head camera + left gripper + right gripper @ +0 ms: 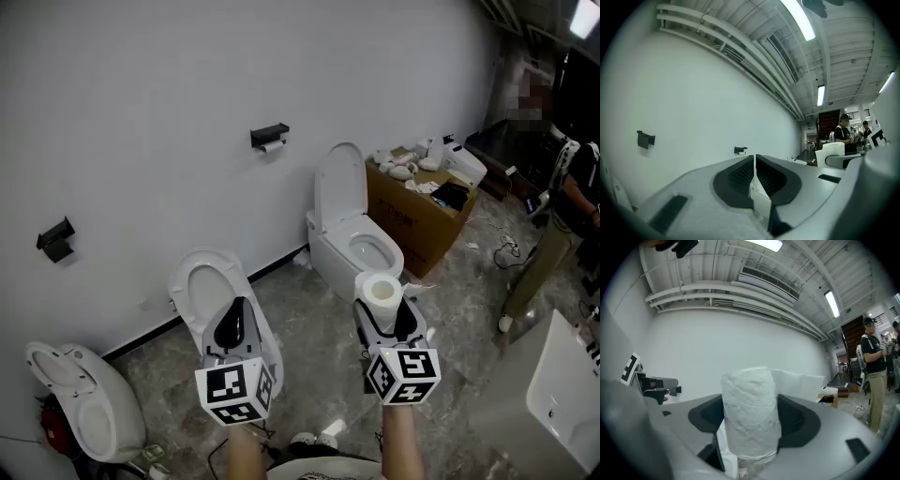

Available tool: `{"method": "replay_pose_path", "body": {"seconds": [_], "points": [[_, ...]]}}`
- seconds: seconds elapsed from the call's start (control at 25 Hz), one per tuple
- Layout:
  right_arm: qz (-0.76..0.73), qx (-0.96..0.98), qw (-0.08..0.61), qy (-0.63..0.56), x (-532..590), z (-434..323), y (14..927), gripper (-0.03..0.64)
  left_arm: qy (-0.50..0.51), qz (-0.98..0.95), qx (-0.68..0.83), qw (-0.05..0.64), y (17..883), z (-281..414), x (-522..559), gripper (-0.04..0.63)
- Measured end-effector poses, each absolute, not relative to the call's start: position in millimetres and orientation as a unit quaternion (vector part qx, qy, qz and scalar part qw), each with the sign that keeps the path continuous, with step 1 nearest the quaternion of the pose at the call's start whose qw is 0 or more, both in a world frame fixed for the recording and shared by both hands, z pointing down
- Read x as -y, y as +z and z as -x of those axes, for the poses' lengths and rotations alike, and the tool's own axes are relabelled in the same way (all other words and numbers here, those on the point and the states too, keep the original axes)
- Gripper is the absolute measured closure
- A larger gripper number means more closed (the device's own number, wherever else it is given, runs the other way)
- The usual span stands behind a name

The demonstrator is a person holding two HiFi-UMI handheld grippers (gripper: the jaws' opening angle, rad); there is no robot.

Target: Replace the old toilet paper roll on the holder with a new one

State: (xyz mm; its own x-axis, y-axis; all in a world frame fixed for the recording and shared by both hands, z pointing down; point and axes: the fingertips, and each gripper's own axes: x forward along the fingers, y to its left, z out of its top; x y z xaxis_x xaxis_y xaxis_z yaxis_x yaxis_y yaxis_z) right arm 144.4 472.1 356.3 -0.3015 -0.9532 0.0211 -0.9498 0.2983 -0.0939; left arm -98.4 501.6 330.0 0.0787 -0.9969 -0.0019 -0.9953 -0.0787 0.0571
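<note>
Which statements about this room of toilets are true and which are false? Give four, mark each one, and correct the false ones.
1. The right gripper holds a toilet paper roll upright. True.
2. The left gripper is wide open. False: its jaws are together with nothing between them.
3. The wall holder above the toilet is bare. False: white paper shows just under it.
4. The toilet beside the cardboard box has its lid raised. True.
</note>
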Motion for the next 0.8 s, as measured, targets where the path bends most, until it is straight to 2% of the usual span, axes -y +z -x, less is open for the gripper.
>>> {"method": "replay_pose_path", "body": {"seconds": [0.8], "points": [[0.595, -0.803, 0.016, -0.044, -471.9, -153.6, 359.1, 0.288, -0.007, -0.712, 0.702, 0.007, 329.4, 98.4, -499.0, 0.574]]}}
